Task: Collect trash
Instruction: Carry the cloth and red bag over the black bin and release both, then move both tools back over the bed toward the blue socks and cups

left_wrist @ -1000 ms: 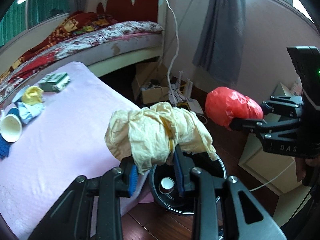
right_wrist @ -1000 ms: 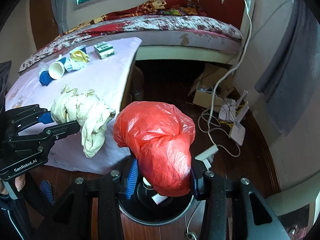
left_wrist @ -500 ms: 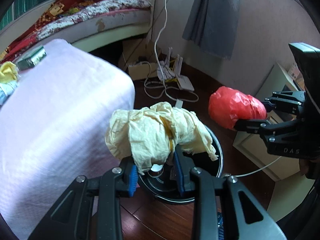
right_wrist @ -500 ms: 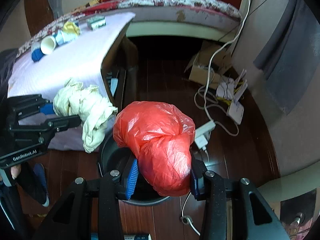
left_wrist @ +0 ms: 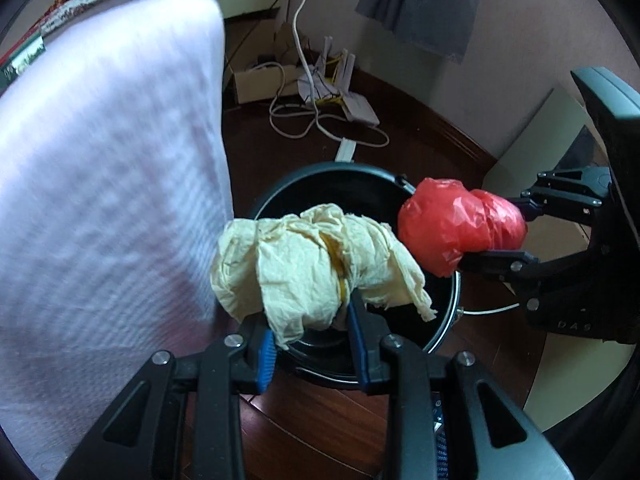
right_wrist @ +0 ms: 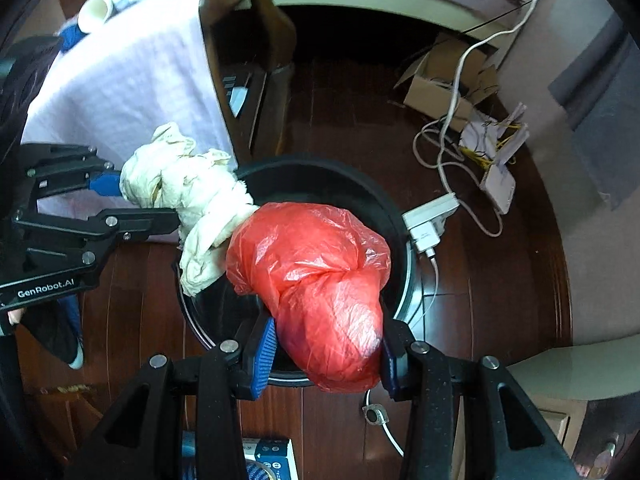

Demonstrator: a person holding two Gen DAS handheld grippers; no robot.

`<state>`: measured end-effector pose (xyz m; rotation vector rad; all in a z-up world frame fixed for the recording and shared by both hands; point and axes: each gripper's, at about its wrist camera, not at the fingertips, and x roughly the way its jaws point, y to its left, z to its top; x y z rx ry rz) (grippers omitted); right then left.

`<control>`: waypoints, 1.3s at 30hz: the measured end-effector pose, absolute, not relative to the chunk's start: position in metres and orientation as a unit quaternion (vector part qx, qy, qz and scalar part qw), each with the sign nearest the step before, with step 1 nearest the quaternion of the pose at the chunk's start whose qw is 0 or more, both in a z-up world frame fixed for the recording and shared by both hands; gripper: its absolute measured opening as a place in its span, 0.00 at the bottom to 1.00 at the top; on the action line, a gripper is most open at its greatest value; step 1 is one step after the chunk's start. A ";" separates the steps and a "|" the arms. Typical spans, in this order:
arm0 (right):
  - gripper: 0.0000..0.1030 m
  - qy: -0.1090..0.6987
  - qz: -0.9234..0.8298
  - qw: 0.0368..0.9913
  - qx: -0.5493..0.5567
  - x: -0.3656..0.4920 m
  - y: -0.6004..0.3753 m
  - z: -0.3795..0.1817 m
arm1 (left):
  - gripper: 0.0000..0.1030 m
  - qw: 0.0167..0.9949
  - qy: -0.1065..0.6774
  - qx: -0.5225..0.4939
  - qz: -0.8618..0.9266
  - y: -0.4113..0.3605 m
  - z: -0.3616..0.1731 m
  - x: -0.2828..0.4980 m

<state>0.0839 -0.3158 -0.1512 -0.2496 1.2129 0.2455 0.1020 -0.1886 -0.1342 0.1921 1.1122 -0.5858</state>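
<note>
Both loads hang over the round black bin (left_wrist: 352, 184) at frame centre, the left tongs (left_wrist: 312, 332) clamped on crumpled cream paper (left_wrist: 316, 264), the right tongs (right_wrist: 326, 344) squeezing a red plastic bag (right_wrist: 320, 280); next comes release into it.

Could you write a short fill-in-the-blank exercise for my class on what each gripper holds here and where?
1. The left gripper is shut on a crumpled, cream-coloured ____.
2. The right gripper is shut on a plastic bag whose colour is ____.
3. Both items hang above a round black ____ standing on the wooden floor.
4. The table beside it is covered with a ____ cloth.

Missing words: paper wad; red; bin; white
</note>
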 end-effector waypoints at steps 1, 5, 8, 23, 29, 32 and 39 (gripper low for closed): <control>0.44 0.569 0.115 0.805 -0.120 0.085 -0.316 -0.153 | 0.32 0.803 0.522 0.088 -0.274 -0.188 -0.136 0.103; 0.50 0.584 0.124 0.793 -0.122 0.089 -0.313 -0.165 | 0.66 0.796 0.534 0.083 -0.274 -0.189 -0.144 0.108; 0.95 0.592 0.090 0.785 -0.163 0.090 -0.314 -0.177 | 0.96 0.811 0.523 0.081 -0.249 -0.183 -0.144 0.106; 1.00 0.577 0.063 0.798 -0.162 0.092 -0.323 -0.157 | 0.98 0.837 0.496 0.094 -0.209 -0.167 -0.124 0.100; 1.00 0.565 0.067 0.806 -0.162 0.091 -0.317 -0.142 | 0.99 0.849 0.479 0.091 -0.203 -0.160 -0.104 0.095; 1.00 0.555 0.068 0.814 -0.156 0.092 -0.315 -0.130 | 0.99 0.855 0.470 0.089 -0.200 -0.156 -0.092 0.093; 1.00 0.526 0.077 0.834 -0.149 0.091 -0.305 -0.098 | 0.99 0.877 0.440 0.068 -0.183 -0.136 -0.057 0.090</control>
